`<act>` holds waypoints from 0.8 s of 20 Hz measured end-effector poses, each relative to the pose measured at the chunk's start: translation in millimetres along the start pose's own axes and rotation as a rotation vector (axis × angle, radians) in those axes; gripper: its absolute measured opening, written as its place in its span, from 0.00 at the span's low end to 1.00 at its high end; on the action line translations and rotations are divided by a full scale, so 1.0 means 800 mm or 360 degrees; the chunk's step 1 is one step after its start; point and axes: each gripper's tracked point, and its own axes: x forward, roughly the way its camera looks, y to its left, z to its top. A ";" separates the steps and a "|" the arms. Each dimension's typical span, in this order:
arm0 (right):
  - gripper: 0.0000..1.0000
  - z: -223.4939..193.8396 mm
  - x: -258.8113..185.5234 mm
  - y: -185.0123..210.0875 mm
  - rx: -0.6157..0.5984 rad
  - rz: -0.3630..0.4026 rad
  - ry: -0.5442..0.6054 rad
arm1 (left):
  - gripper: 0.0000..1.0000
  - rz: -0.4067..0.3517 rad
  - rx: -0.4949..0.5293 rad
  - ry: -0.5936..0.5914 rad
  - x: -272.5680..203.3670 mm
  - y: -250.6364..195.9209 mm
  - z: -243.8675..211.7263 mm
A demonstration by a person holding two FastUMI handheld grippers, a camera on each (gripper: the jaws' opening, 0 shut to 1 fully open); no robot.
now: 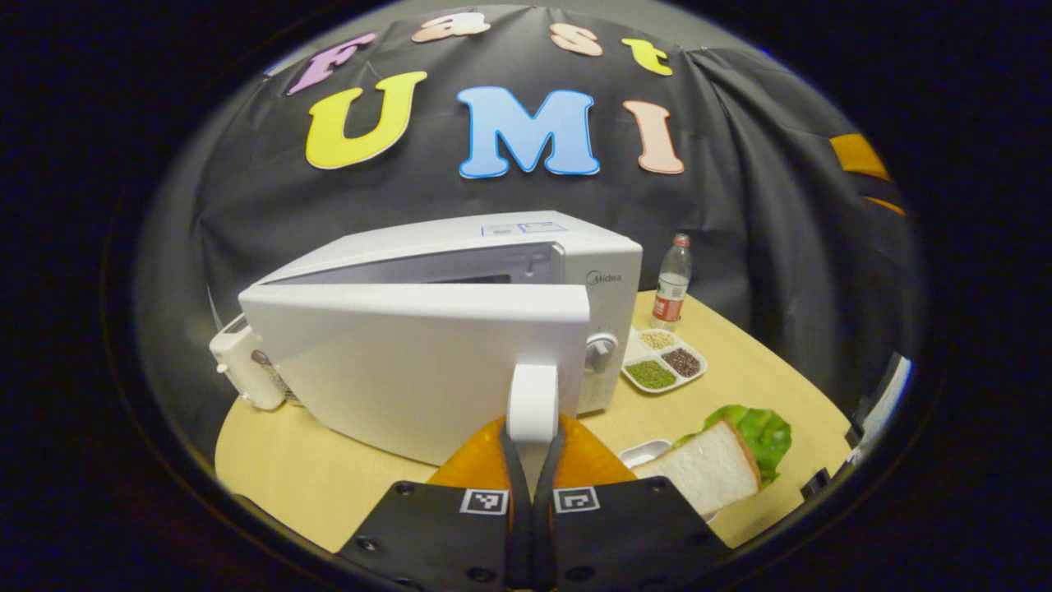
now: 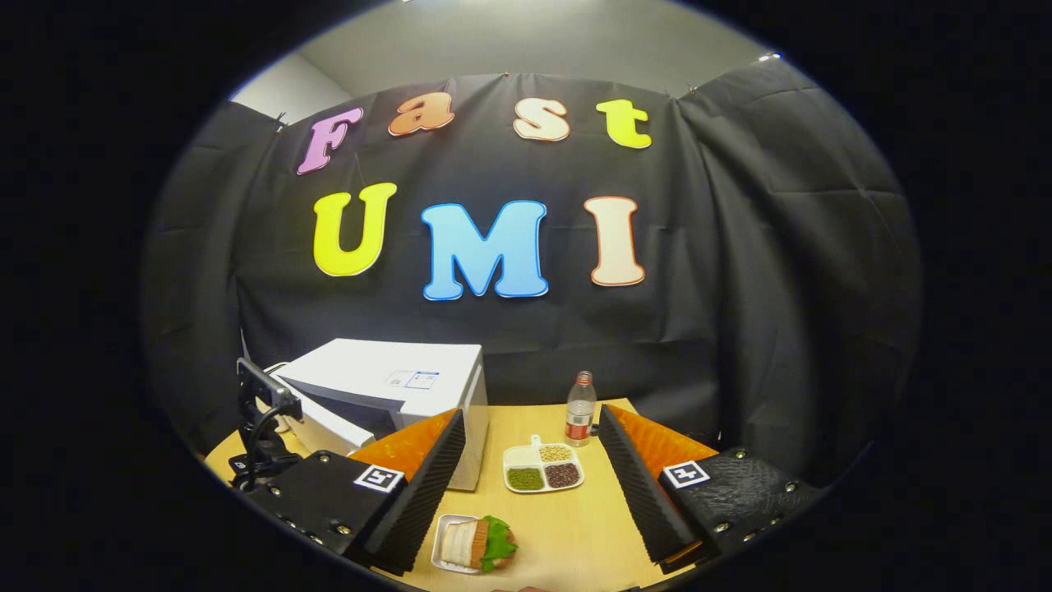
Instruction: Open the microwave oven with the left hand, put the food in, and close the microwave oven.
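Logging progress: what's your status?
Left gripper shut on door handle, microwave door partly open. Right gripper open above sandwich. Nothing blocking.

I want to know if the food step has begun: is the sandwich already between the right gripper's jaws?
No. In the right gripper view the sandwich lies on its plate on the table, with the right gripper wide open above it.

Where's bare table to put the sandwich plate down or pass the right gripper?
Bare table lies between the sandwich plate and the open right gripper, right of the bean tray. Another patch sits left of the door in the left gripper view. Crowded: microwave, tray and bottle cluster; left gripper clamps the door handle.
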 end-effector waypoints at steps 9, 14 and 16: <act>0.99 0.001 -0.024 0.074 -0.0045 0.0122 -0.0081 | 0.06 -0.0040 0.0066 0.0105 -0.127 0.073 -0.070; 0.99 -0.006 -0.035 0.109 -0.0065 0.0130 -0.0077 | 0.06 -0.0084 0.0144 0.0160 -0.203 0.161 -0.116; 0.99 -0.008 -0.035 0.127 -0.0105 0.0151 -0.0083 | 0.06 -0.0100 0.0161 0.0189 -0.224 0.204 -0.129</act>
